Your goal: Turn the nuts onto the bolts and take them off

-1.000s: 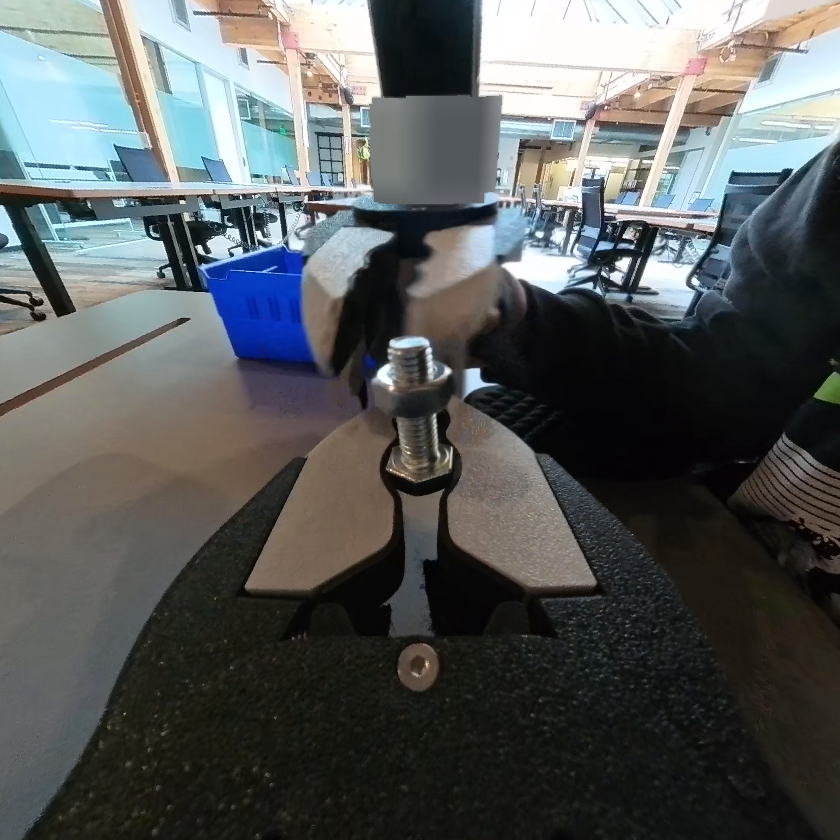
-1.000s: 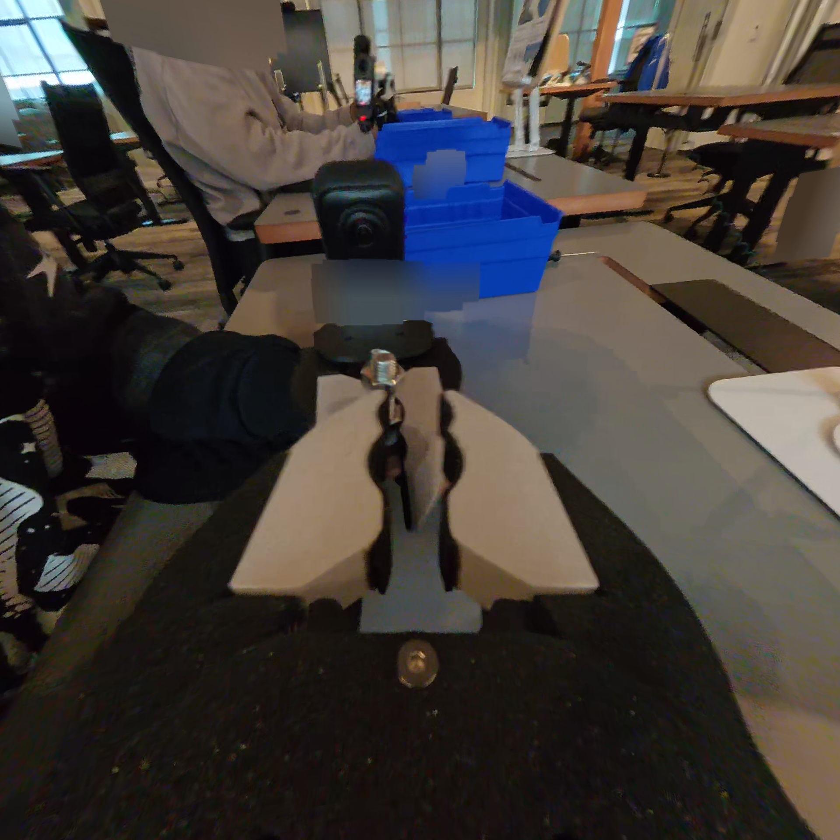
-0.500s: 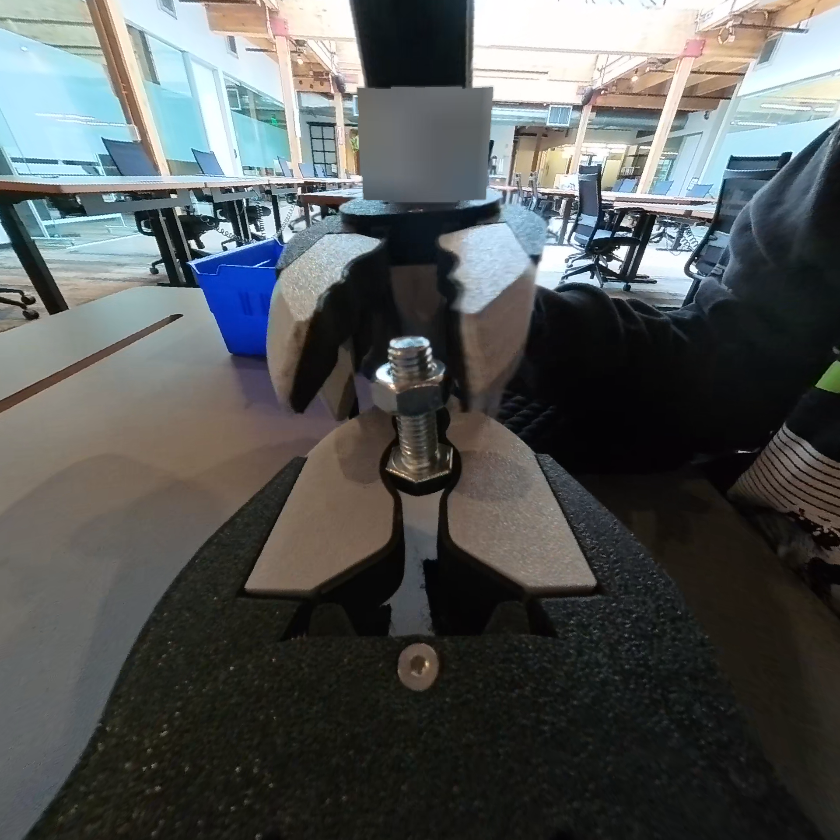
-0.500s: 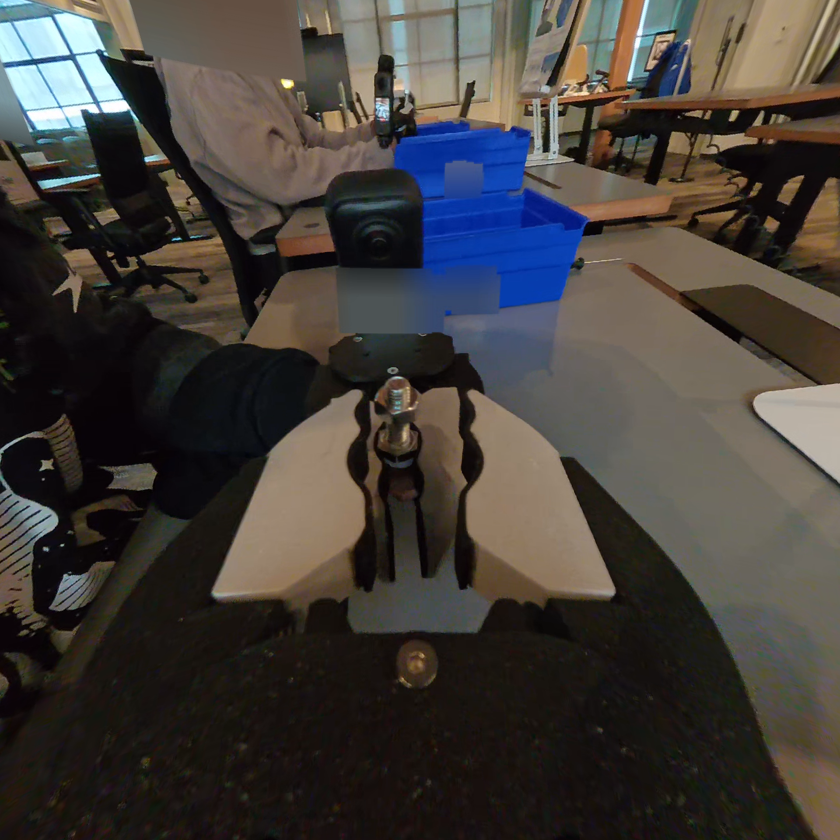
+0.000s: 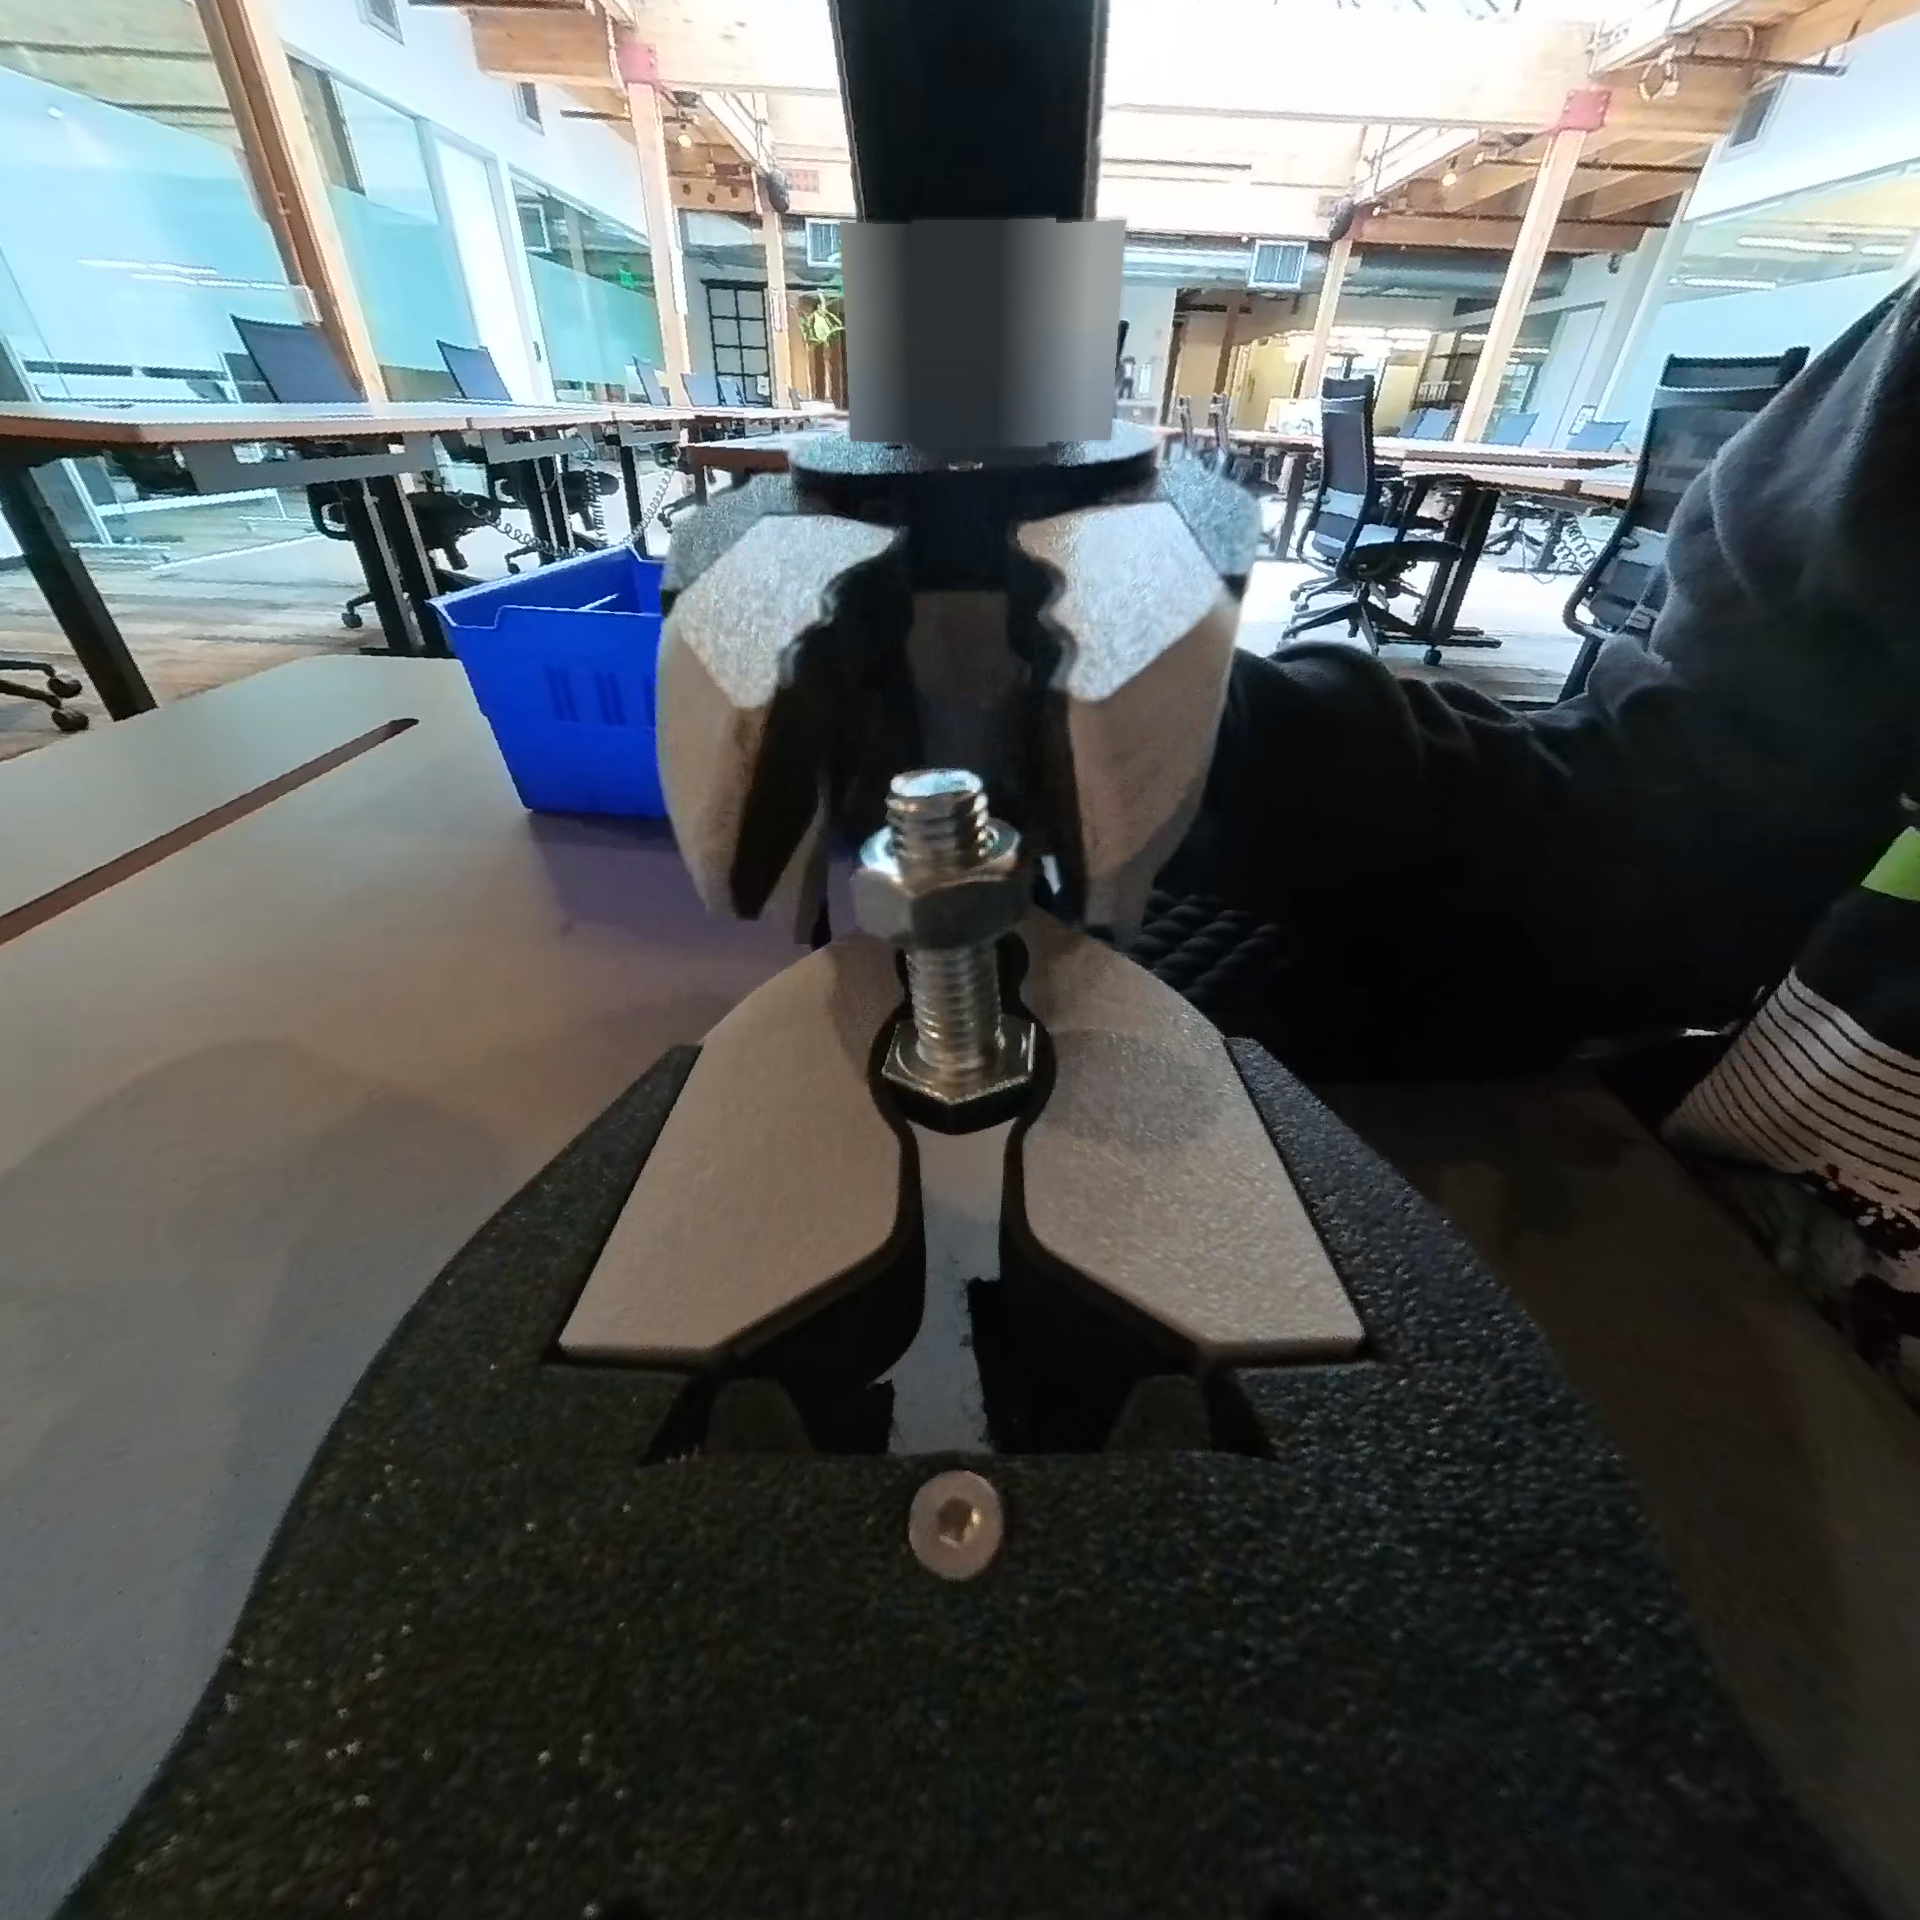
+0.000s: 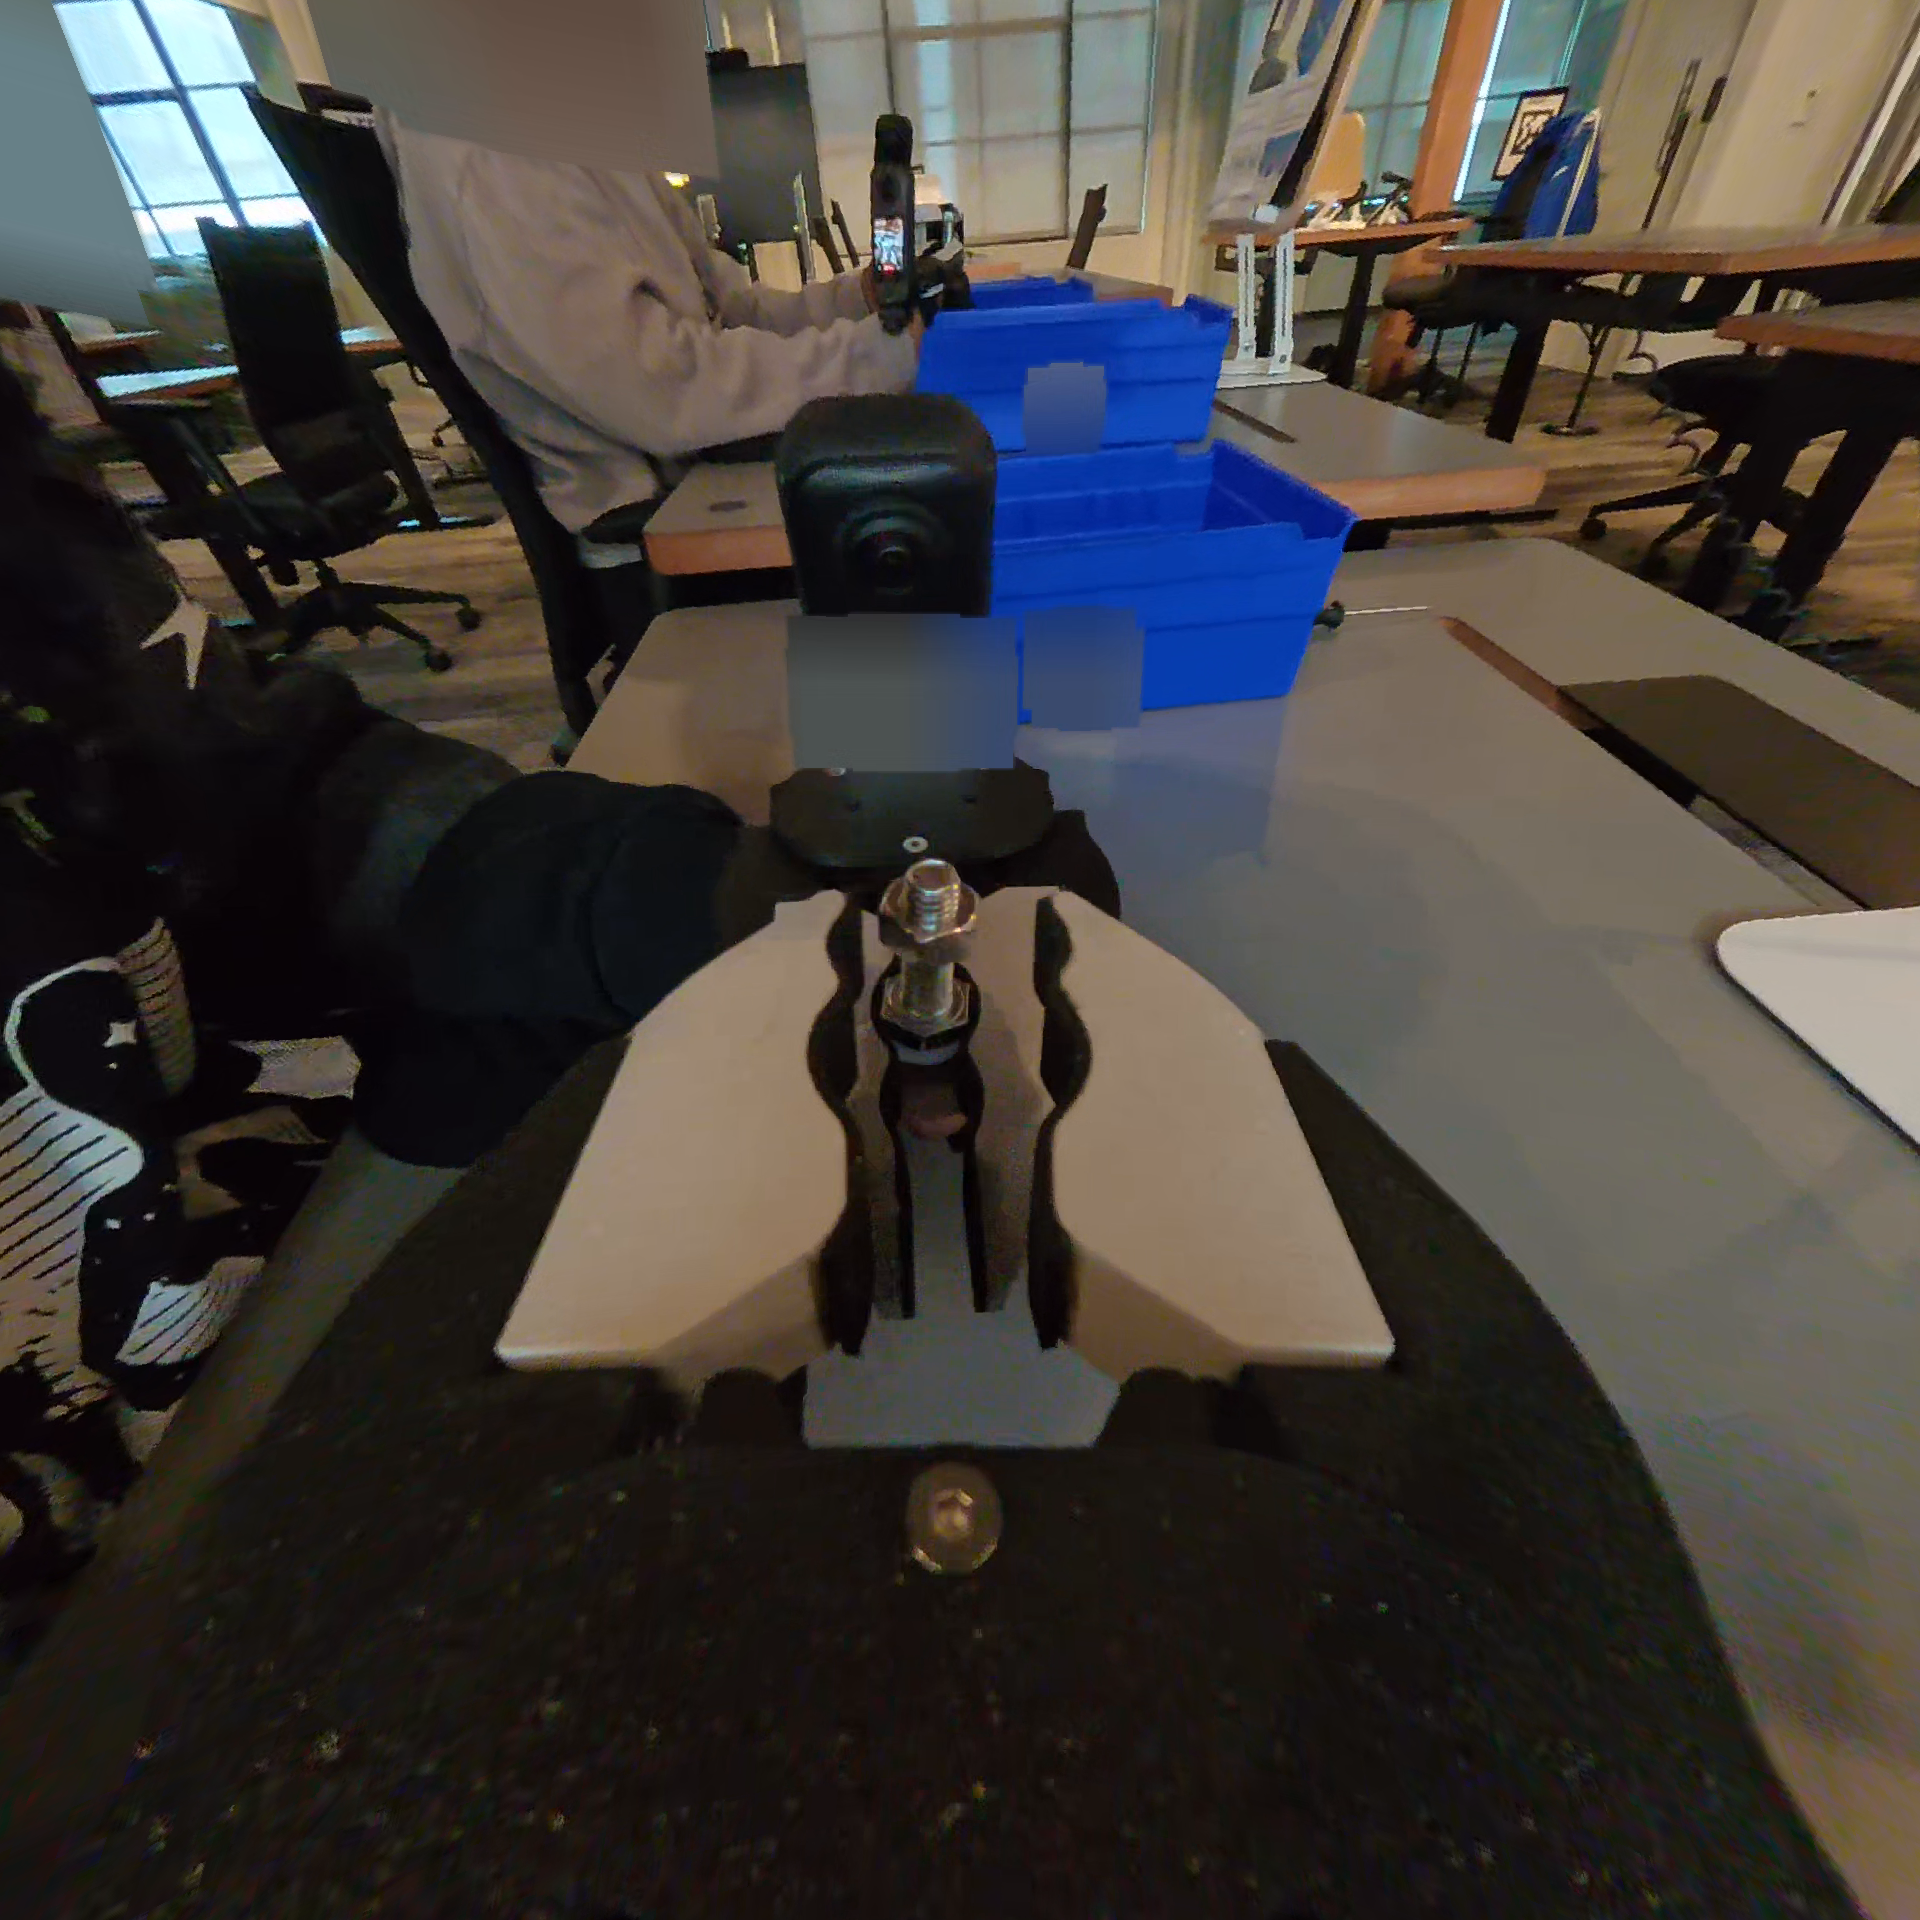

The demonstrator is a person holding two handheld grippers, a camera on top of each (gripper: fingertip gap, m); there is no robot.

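Note:
A silver bolt (image 5: 951, 997) stands upright with its hex head (image 5: 958, 1070) clamped between my left gripper's (image 5: 956, 971) shut fingers. A hex nut (image 5: 940, 899) sits on the thread just below the bolt's top. My right gripper (image 5: 935, 790) faces it, open, with its fingers on either side of the nut. In the right wrist view, the right gripper (image 6: 940, 920) is open around the nut (image 6: 928, 920) and bolt (image 6: 925, 971), and the left gripper (image 6: 928, 1049) lies between its fingers.
A blue bin (image 5: 561, 707) stands on the grey table (image 5: 260, 1039) behind the grippers, also in the right wrist view (image 6: 1164, 582). A white pad (image 6: 1829, 997) and a dark strip (image 6: 1745, 758) lie at the right. A person (image 6: 582, 312) sits at the neighbouring table. The grippers' ends are close to 7 cm from one another.
My right gripper has opened, straightened up and come closer, so its fingers now straddle the nut. The left gripper still holds the bolt in the same place.

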